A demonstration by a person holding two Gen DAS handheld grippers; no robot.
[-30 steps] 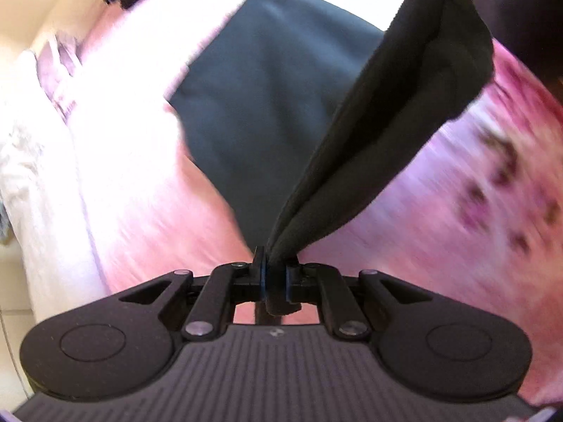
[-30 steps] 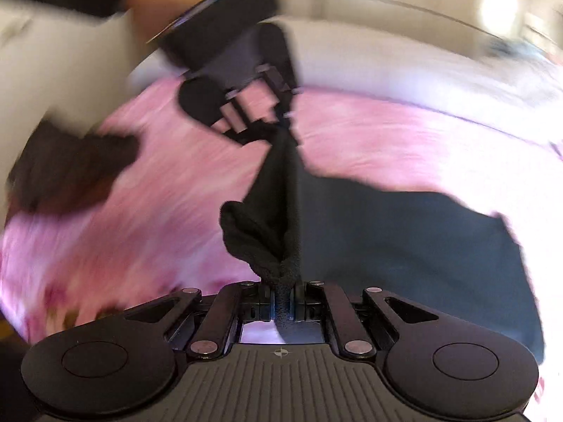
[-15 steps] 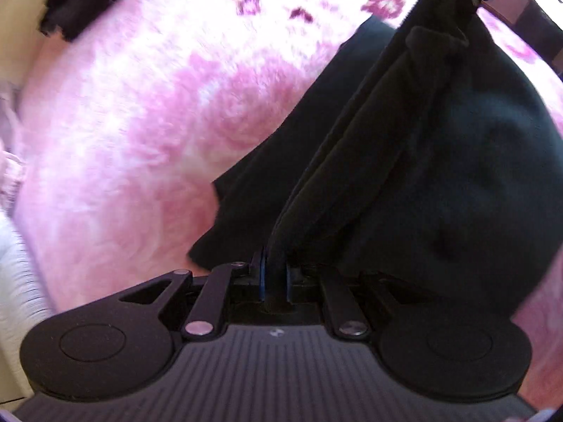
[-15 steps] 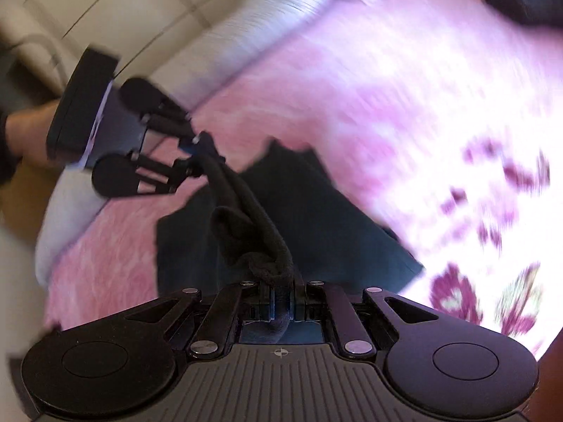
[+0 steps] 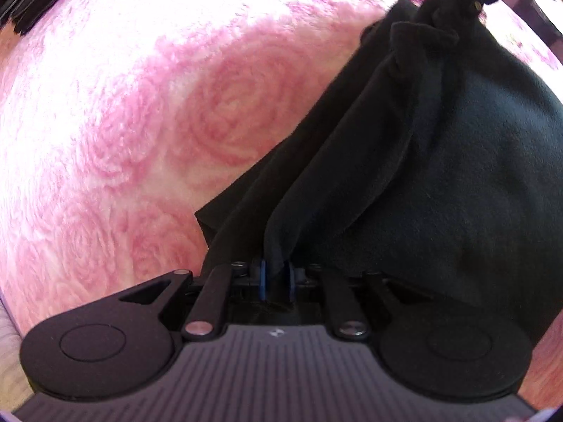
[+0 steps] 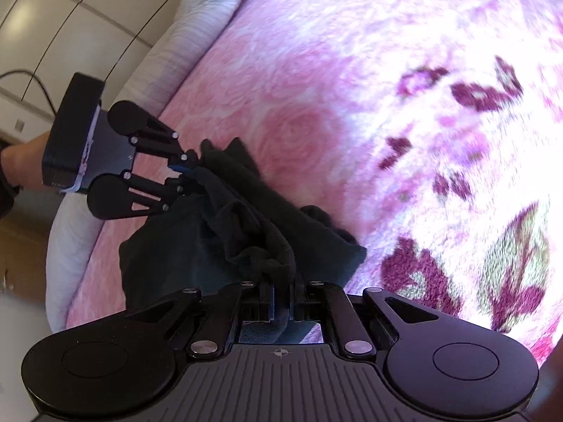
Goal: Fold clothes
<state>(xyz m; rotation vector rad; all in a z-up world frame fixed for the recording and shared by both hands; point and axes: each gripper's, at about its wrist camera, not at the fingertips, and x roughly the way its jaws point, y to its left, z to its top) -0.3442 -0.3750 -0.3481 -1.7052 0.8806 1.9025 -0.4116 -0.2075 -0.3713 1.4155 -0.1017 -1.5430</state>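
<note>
Black garment [image 5: 440, 161] | left claw [image 5: 276, 276] straight down, pinching | right claw [image 6: 281, 297] angled down, pinching

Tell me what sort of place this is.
Most likely a bedroom: a fluffy pink rose-patterned blanket spread over a bed, a white quilted mattress edge beside it, and pale cabinet panels behind. A black garment lies on it.

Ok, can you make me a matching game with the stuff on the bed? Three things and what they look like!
Things:
1. blanket
2. garment
3. left gripper

Descriptions:
a. dark, bunched up, partly lying on the bed
b. pink, with rose shapes
c. black, pinching a fold of cloth

Pairs: 1-b, 2-a, 3-c
</note>
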